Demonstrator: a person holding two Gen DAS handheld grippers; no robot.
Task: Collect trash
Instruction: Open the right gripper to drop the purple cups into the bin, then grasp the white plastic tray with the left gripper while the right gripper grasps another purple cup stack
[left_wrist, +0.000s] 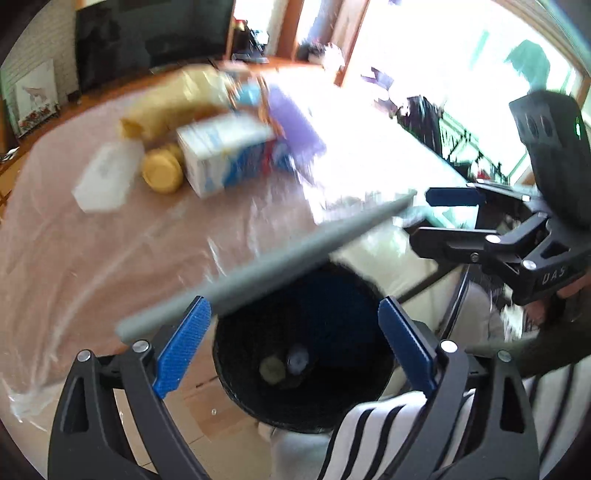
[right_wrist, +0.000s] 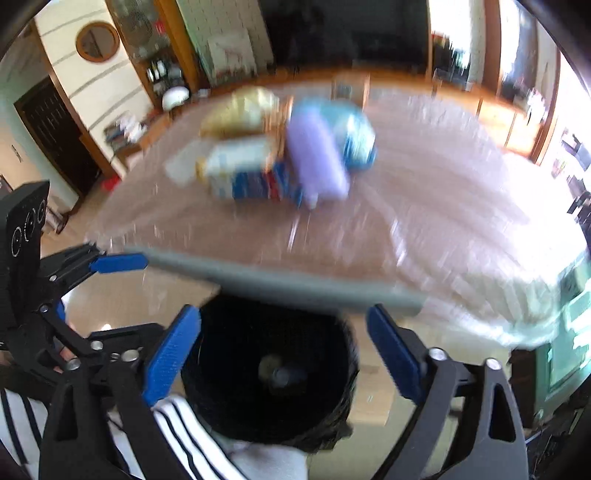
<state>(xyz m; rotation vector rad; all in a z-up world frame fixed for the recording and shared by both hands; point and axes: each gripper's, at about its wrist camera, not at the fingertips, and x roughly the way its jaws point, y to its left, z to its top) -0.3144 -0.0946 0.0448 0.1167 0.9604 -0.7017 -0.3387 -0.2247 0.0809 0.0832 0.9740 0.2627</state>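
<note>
Both claws are held wide with nothing gripped: the left claw (left_wrist: 295, 345) and the right claw (right_wrist: 284, 352), above a black trash bin (left_wrist: 236, 380) in which round items lie at the bottom. A grey rod (left_wrist: 258, 266) is seen across the bin's mouth. Farther off, blurred cartons and bottles (left_wrist: 221, 155) are clustered on the plastic-covered counter (left_wrist: 92, 251).

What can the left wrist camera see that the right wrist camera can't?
Only the left wrist view shows a yellow jar lying on the table, beside a clear plastic box. Only the right wrist view shows a round wooden frame on the wall. Both show the black bin below, the grey bar, and the purple bottle.
</note>
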